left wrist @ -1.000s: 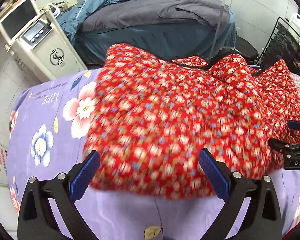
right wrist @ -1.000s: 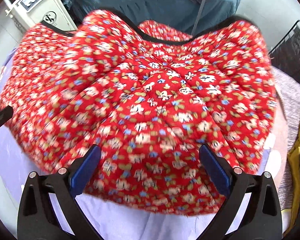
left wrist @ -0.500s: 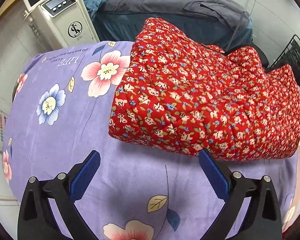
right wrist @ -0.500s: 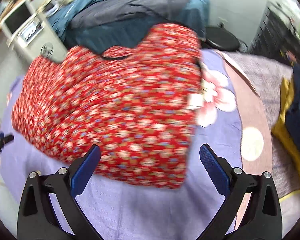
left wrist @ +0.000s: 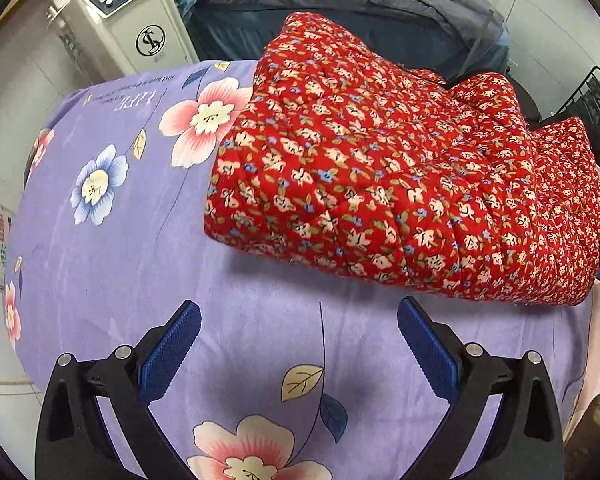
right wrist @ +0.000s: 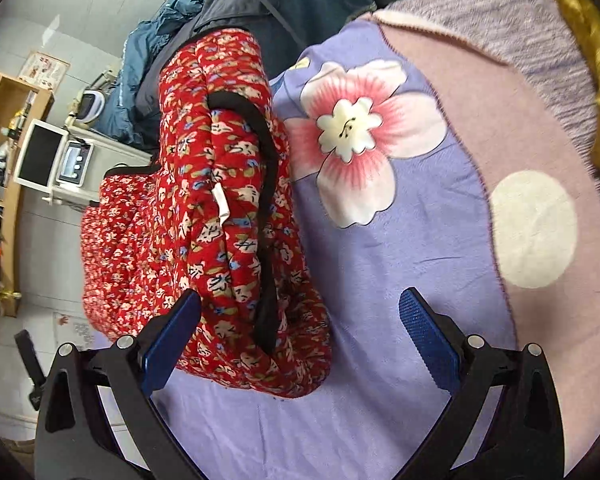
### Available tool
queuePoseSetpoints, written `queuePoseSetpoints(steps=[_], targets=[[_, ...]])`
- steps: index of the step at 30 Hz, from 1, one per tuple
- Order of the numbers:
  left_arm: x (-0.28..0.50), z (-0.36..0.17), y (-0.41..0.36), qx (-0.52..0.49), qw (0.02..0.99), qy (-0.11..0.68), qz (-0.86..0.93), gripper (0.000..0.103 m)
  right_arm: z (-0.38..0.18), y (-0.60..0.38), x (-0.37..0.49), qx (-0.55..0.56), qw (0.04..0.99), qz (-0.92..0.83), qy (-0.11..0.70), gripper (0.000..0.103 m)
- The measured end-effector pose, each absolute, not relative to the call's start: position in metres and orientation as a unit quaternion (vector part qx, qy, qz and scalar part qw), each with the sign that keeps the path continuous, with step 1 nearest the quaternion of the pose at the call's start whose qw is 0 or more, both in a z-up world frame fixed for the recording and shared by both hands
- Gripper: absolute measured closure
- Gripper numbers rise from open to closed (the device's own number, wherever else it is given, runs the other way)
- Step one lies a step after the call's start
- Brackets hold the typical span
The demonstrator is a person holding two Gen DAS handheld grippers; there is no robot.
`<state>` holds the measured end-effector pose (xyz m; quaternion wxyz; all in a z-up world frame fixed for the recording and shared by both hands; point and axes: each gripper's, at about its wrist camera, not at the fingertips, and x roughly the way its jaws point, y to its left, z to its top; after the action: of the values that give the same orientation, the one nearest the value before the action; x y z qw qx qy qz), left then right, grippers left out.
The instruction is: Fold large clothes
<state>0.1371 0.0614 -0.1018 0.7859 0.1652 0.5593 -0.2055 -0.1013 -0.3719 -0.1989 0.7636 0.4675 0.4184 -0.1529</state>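
A red quilted garment with small white flowers [left wrist: 384,184] lies folded in a thick bundle on the purple floral sheet [left wrist: 112,248]. In the right wrist view the garment [right wrist: 204,240] shows its end, with black trim and a small white label. My left gripper [left wrist: 298,344] is open and empty, hanging over the bare sheet just in front of the bundle. My right gripper [right wrist: 300,332] is open and empty at the bundle's right end, its left finger [right wrist: 172,340] in front of the fabric.
A white machine with a screen [left wrist: 120,20] stands beyond the sheet's far left. A dark blue bed with grey and blue clothes [left wrist: 340,4] lies behind. A pink spotted cloth [right wrist: 532,216] and yellow fabric [right wrist: 592,60] lie right of the sheet. A black wire rack [left wrist: 592,100] stands far right.
Both grippers have drawn back from the garment, which now lies still as a folded bundle. The right gripper has swung round to the bundle's right end.
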Motion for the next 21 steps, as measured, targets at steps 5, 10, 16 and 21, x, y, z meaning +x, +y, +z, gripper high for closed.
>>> queuePoseSetpoints(steps=[5,10,16,21], targets=[[0.137,-0.102,0.06,0.181,0.787,0.555,-0.202,0.006,-0.218,-0.373,-0.084,0.503,0.756,-0.092,0.41,0.005],[0.129,-0.097,0.053,0.19,0.786,0.551,-0.206,0.006,-0.248,-0.382,-0.068,0.551,0.728,-0.047,0.406,0.005],[0.123,-0.098,0.051,0.203,0.784,0.549,-0.206,0.006,-0.262,-0.383,-0.04,0.582,0.708,-0.005,0.401,0.005],[0.132,-0.099,0.058,0.178,0.785,0.558,-0.204,0.006,-0.263,-0.374,-0.015,0.563,0.71,-0.016,0.422,0.004]])
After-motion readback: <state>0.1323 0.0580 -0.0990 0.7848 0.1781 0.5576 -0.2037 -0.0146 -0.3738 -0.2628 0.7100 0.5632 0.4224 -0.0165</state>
